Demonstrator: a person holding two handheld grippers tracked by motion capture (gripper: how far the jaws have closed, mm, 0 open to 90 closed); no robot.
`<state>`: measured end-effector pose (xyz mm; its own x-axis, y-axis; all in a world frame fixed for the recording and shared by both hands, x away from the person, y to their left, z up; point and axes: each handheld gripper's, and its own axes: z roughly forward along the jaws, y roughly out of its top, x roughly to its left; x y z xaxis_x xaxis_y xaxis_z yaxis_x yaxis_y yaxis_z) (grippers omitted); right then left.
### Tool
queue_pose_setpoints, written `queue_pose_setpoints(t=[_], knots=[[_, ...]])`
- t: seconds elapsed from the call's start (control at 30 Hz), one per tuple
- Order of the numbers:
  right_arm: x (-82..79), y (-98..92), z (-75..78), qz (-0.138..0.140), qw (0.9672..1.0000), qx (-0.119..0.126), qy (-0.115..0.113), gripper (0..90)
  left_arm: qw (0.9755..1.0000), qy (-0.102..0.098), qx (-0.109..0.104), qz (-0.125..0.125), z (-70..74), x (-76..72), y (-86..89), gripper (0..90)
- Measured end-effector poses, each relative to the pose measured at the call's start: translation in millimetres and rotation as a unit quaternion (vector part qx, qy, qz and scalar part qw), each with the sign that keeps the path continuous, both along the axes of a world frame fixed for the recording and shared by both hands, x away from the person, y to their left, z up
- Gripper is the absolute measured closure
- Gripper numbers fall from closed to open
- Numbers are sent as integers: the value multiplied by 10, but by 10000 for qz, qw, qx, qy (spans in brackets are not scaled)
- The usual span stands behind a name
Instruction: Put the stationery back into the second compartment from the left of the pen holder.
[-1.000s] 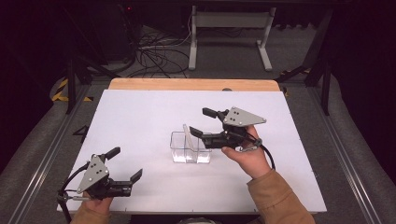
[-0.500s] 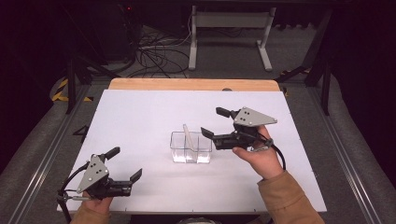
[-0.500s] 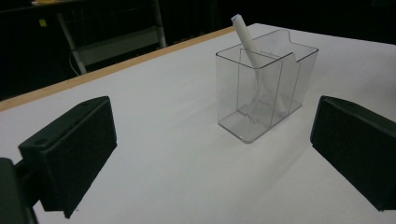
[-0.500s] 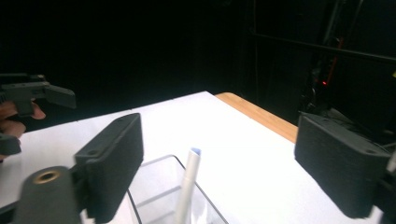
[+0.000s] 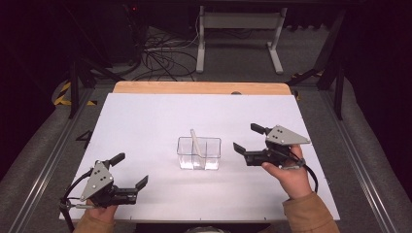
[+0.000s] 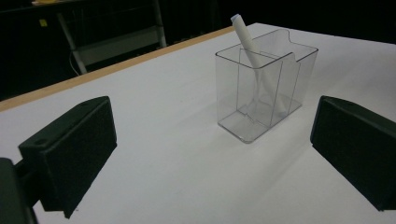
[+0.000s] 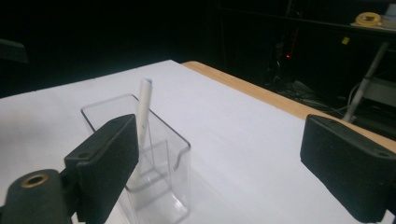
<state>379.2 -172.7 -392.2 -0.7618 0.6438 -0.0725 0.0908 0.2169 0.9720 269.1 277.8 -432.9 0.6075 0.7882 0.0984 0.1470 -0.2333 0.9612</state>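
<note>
At the middle of the white table [image 5: 145, 121], a clear plastic holder [image 5: 198, 153] stands upright, divided into compartments, with a white pen [image 5: 196, 141] leaning inside one of them, its tip poking above the rim and tilted toward the far edge. In the left gripper view the pen rests in a rear compartment, against the dividing wall.

Just right of the holder, the right gripper [image 5: 246, 139] hangs above the tabletop, apart from the plastic; its jaws have just been opening and now stand wide with nothing between them. The right hand [image 5: 286, 175] grips its body from behind. Down at the near-left corner, well apart from the holder, the left gripper [image 5: 130, 171] rests low over the table, jaws likewise spread and empty, held by the left hand [image 5: 99, 212].

Beyond the white sheet runs the table's wooden edge [image 5: 204, 88], and past it a dark floor with tangled cables [image 5: 160, 51] and a metal stand [image 5: 238, 29].

The risk from here appears slight but real: the holder looks light and its load leans, so a sideways brush from the right gripper's near jaw could tip it or slide it, spilling the pen onto the table.
</note>
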Motion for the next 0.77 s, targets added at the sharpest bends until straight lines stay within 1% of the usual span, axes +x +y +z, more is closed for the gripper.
queue_pose_setpoints(t=[0.07,0.17,0.27,0.37,0.5,0.63,0.7,0.77], knots=[[-26,-83,-82,-77,10000,-47,29,120,10000,8,-1,-15,1,-3,-3,12],[-64,-214,-209,-172,9998,-83,108,119,10000,-34,9,-11,4,-5,-4,12],[-102,-351,-340,-296,9994,-12,204,119,10000,-7,20,-9,2,-4,-5,12],[-144,-476,-489,-447,9986,41,276,119,10000,-34,48,-21,2,-5,-5,11],[-202,-589,-668,-640,9971,-94,392,123,9999,-64,90,-32,0,-6,0,11],[-244,-648,-751,-794,9957,-125,458,126,9999,-74,105,-23,-5,-2,8,11],[-247,-651,-754,-837,9954,-140,440,126,9999,-78,97,-40,-7,1,15,10],[-244,-641,-742,-845,9955,-92,424,126,9999,-67,102,-43,-11,3,18,10]])
